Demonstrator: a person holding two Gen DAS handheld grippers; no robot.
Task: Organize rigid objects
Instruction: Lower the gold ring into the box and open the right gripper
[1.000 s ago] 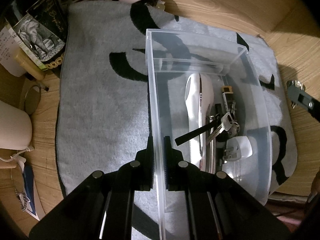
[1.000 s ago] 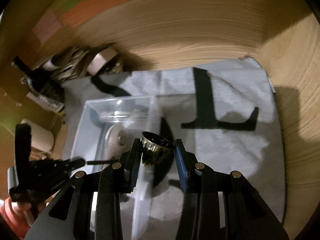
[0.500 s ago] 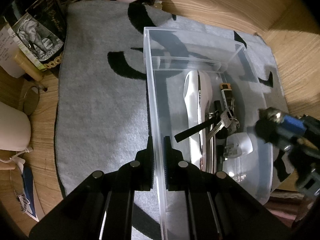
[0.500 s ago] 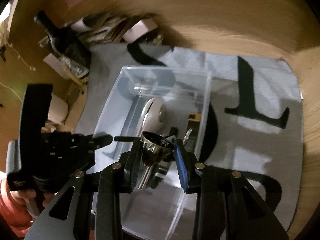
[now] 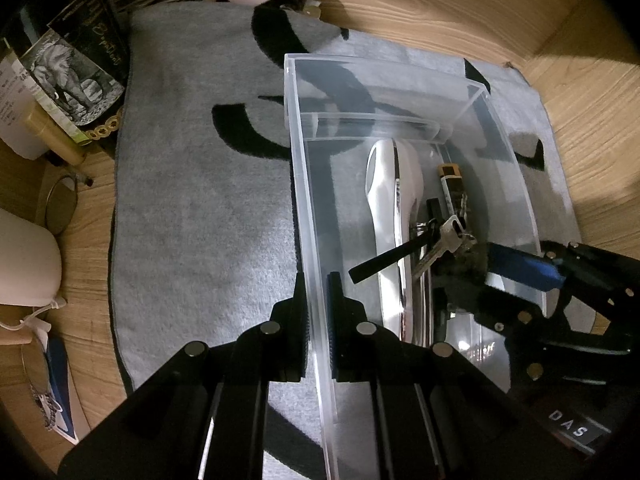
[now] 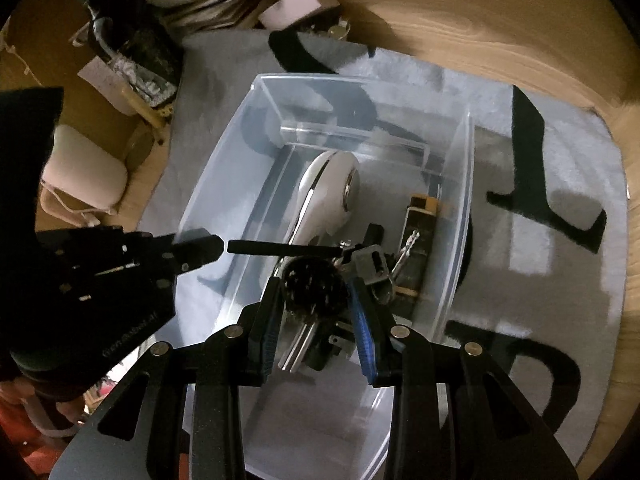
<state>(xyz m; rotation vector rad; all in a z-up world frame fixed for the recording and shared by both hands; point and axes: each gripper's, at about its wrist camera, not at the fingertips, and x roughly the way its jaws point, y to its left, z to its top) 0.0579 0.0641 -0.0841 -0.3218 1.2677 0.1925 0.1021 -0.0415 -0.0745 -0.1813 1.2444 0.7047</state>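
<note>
- Left gripper (image 5: 318, 312) is clamping the near left wall of the clear plastic bin (image 5: 304, 200); jaws are closed on that wall, one finger outside, one inside.
- Right gripper (image 6: 314, 320) is holding a small dark round object (image 6: 312, 284) between its jaws, over the bin's interior; what the object is cannot be told from either view.
- The bin is sitting on a grey towel with black lettering (image 5: 200, 200), which is lying on the wooden counter (image 5: 440, 4).
- Left wrist view is showing the bin contents from the left wall side: a white-and-chrome handset-shaped item (image 5: 394, 200) lying lengthwise, a bunch of keys (image 5: 444, 240) with a black strap (image 5: 388, 260) crossing it, and a battery-like stick (image 5: 450, 180) toward the bin's right wall.
- Only the left view is showing, left of the bin, a bottle label with an elephant picture (image 5: 68, 76), a white rounded container (image 5: 24, 260) and a round mirror-like disc (image 5: 60, 204).
- Right wrist view is showing what the left cannot: the left gripper body from outside at the bin's left wall, a drill bit (image 6: 408, 244) beside the battery, and the large black letters on the towel right of the bin.
- The right gripper is appearing in the left view at the bin's near right, its blue pad (image 5: 520, 268) visible.
</note>
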